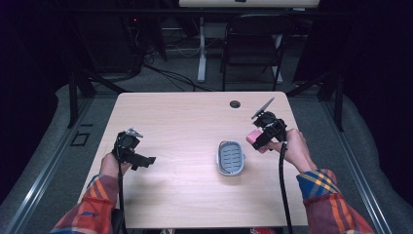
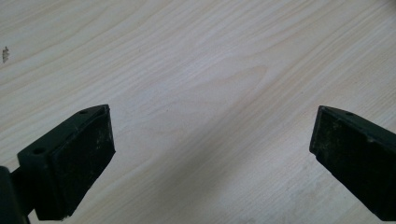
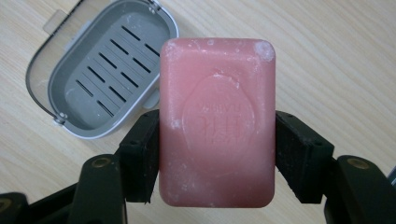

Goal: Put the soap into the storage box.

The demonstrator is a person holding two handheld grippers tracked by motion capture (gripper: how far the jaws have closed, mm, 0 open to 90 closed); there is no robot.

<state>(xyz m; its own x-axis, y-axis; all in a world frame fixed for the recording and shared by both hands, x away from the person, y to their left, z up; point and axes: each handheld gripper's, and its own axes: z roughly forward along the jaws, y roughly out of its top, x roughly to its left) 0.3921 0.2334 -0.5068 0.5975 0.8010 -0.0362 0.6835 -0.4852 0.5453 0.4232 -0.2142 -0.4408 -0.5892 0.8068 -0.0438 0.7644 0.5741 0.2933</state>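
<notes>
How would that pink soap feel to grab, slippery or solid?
The soap probably stays stiff: it keeps its block shape while clamped in the right hand-held gripper. Its dry, chalky-looking surface suggests fair grip, though its smooth rounded edges could slide. Flat faces make rolling unlikely.

Pink soap (image 3: 217,123) (clamped) beside grey dish (image 3: 105,70)

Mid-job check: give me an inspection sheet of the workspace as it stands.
Surface: light wooden table, grommet hole near far edge.
Job's things: pink soap bar clamped in the right claw; grey slotted soap dish, empty, lid open.
Clutter: nothing seen.
Grippers: left claw open, empty, over bare wood; right claw shut on the soap, beside the dish.
Cables: one trails from each gripper toward the person; more on the floor beyond.
Surroundings: folding chair, dark room.
</notes>
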